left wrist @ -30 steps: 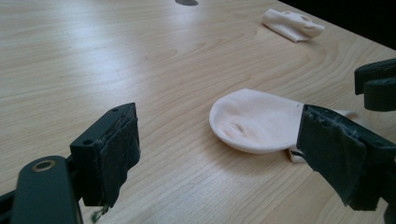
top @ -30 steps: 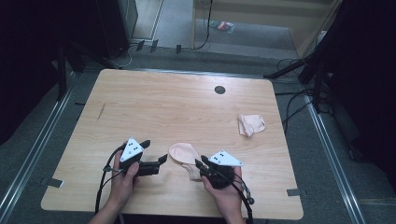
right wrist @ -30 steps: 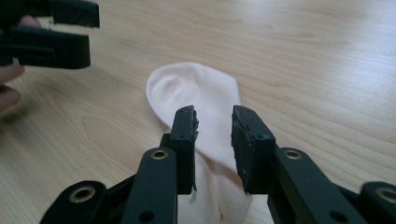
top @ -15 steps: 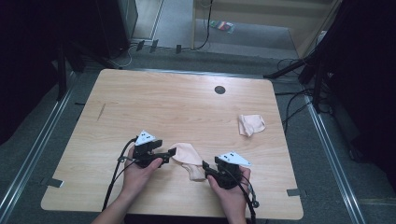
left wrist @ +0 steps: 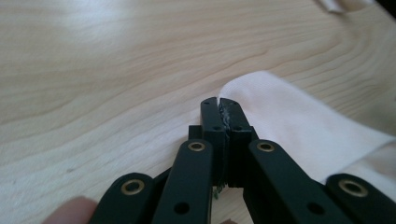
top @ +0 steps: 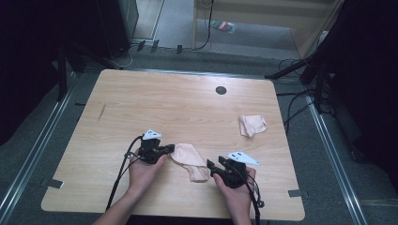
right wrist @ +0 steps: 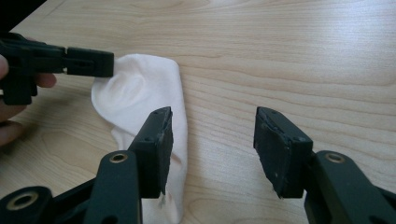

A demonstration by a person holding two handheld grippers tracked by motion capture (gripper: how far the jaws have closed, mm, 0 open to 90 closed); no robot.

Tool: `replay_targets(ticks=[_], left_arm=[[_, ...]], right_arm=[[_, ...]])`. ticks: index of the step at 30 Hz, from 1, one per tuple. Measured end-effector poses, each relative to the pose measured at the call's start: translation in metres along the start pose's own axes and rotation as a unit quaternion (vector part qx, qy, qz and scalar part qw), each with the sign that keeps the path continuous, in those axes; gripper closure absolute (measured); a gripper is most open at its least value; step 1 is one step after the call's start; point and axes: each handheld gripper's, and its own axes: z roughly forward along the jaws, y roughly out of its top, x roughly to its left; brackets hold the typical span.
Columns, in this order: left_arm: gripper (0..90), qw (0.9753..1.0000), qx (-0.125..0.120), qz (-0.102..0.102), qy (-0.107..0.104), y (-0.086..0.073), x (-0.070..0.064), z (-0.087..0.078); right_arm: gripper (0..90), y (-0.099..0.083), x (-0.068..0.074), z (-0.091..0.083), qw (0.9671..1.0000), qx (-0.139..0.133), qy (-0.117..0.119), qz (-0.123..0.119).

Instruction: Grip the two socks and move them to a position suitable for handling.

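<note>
A: Which surface is shown, and what is laid on it?

B: A light wooden table (top: 141,103) is seen from above, with a dark round hole (top: 221,90) set near its far edge. Two pale peach socks are laid on it. The larger-appearing sock (top: 190,159) is spread near the front edge, between the two hands; a second, crumpled sock (top: 252,124) is placed well apart, toward the right side.

A: How is the left gripper (top: 170,149) held?

B: It is held in the person's left hand (top: 141,171), and its jaws are pressed together on the left edge of the near sock. In the left gripper view the jaws are seen shut, with the white fold of the sock (left wrist: 289,121) nipped at their tips (left wrist: 219,103).

A: And the right gripper (top: 211,165)?

B: It is held in the right hand (top: 237,194), just beside the lower right end of the same sock. In the right gripper view its jaws are seen spread wide apart (right wrist: 212,128); one jaw is placed over the sock (right wrist: 140,93), the other over bare wood. Nothing is clamped between them. The left gripper (right wrist: 88,61) is seen farther off in that view, at the sock's far edge.

A: What is trailed from the grippers?

B: A black cable (top: 119,173) is trailed from the left gripper toward the front edge.
</note>
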Motion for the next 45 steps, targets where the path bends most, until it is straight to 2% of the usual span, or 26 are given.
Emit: replay_targets(ticks=[3,8,10,11,13,15,16,19,20,21,22,25,26,27,28,30,34,35,36,37,39,41,42,43,44,45], left_arm=[[90.0,0.9997,-0.016,0.013,-0.014,0.010,-0.007,-0.009],[90.0,0.9985,-0.029,0.030,-0.035,0.024,-0.016,-0.021],[90.0,0.9980,-0.032,0.034,-0.043,0.028,-0.019,-0.024],[90.0,0.9978,-0.033,0.036,-0.045,0.029,-0.021,-0.025],[90.0,0.9972,-0.037,0.042,-0.050,0.032,-0.024,-0.028],[90.0,0.9965,-0.041,0.040,-0.060,0.034,-0.026,-0.030],[90.0,0.9961,-0.043,0.042,-0.064,0.035,-0.028,-0.031],[90.0,0.9948,-0.052,0.040,-0.078,0.037,-0.031,-0.036],[90.0,0.9939,-0.057,0.040,-0.086,0.038,-0.032,-0.039],[90.0,0.9933,-0.059,0.040,-0.091,0.038,-0.033,-0.041],[90.0,0.9926,-0.062,0.038,-0.097,0.039,-0.033,-0.043],[90.0,0.9909,-0.070,0.032,-0.111,0.042,-0.033,-0.049],[90.0,0.9904,-0.071,0.031,-0.114,0.042,-0.031,-0.051],[90.0,0.9907,-0.068,0.033,-0.113,0.042,-0.028,-0.051],[90.0,0.9907,-0.068,0.033,-0.113,0.042,-0.028,-0.051],[90.0,0.9911,-0.061,0.032,-0.114,0.039,-0.024,-0.048],[90.0,0.9930,-0.050,0.033,-0.102,0.029,-0.019,-0.041],[90.0,0.9939,-0.046,0.035,-0.094,0.026,-0.017,-0.040],[90.0,0.9952,-0.036,0.034,-0.084,0.019,-0.010,-0.038],[90.0,0.9952,-0.036,0.034,-0.084,0.019,-0.010,-0.038],[90.0,0.9967,-0.028,0.033,-0.069,0.012,-0.003,-0.038],[90.0,0.9974,-0.021,0.033,-0.060,0.005,0.005,-0.039],[90.0,0.9977,-0.018,0.033,-0.056,0.002,0.008,-0.040],[90.0,0.9979,-0.015,0.032,-0.054,-0.001,0.012,-0.041],[90.0,0.9982,-0.011,0.030,-0.051,-0.005,0.016,-0.042],[90.0,0.9983,-0.008,0.031,-0.048,-0.007,0.018,-0.043]], right_arm=[[46.3,0.000,0.000,0.000,1.0000,-0.003,0.004,0.003],[42.4,-0.001,0.002,0.001,0.9994,-0.007,0.032,0.010],[35.9,-0.002,0.005,0.003,0.9982,-0.011,0.057,0.013],[35.9,-0.002,0.005,0.003,0.9982,-0.011,0.057,0.013],[32.0,-0.004,0.010,0.006,0.9978,-0.007,0.065,0.008],[31.6,-0.009,0.021,0.017,0.9978,0.019,0.063,-0.009],[31.6,-0.009,0.021,0.017,0.9978,0.019,0.063,-0.009],[42.7,-0.012,0.028,0.027,0.9990,0.032,0.020,-0.024],[55.1,-0.012,0.026,0.031,0.9991,0.035,0.006,-0.024],[55.1,-0.012,0.026,0.031,0.9991,0.035,0.006,-0.024],[62.5,-0.012,0.025,0.031,0.9990,0.034,0.000,-0.029],[82.4,-0.008,0.019,0.026,0.9980,0.006,-0.038,-0.050],[85.6,-0.006,0.017,0.023,0.9970,-0.004,-0.051,-0.059],[88.8,-0.001,0.014,0.014,0.9920,-0.033,-0.086,-0.086],[88.8,-0.001,0.014,0.014,0.9920,-0.033,-0.086,-0.086],[89.2,0.002,0.012,0.006,0.9832,-0.059,-0.125,-0.120],[88.5,-0.001,0.018,0.000,0.9693,-0.077,-0.162,-0.167],[85.7,-0.003,0.021,0.002,0.9683,-0.069,-0.160,-0.179],[80.1,-0.011,0.027,0.006,0.9717,-0.041,-0.134,-0.190],[80.1,-0.011,0.027,0.006,0.9717,-0.041,-0.134,-0.190],[76.6,-0.017,0.031,0.007,0.9791,-0.028,-0.089,-0.181],[63.0,-0.017,0.034,0.008,0.9859,-0.018,-0.031,-0.164],[46.0,-0.015,0.034,0.008,0.9883,-0.009,0.030,-0.149],[46.0,-0.015,0.034,0.008,0.9883,-0.009,0.030,-0.149],[33.5,-0.011,0.031,0.006,0.9896,0.000,0.085,-0.115],[33.5,-0.011,0.031,0.006,0.9896,0.000,0.085,-0.115]])
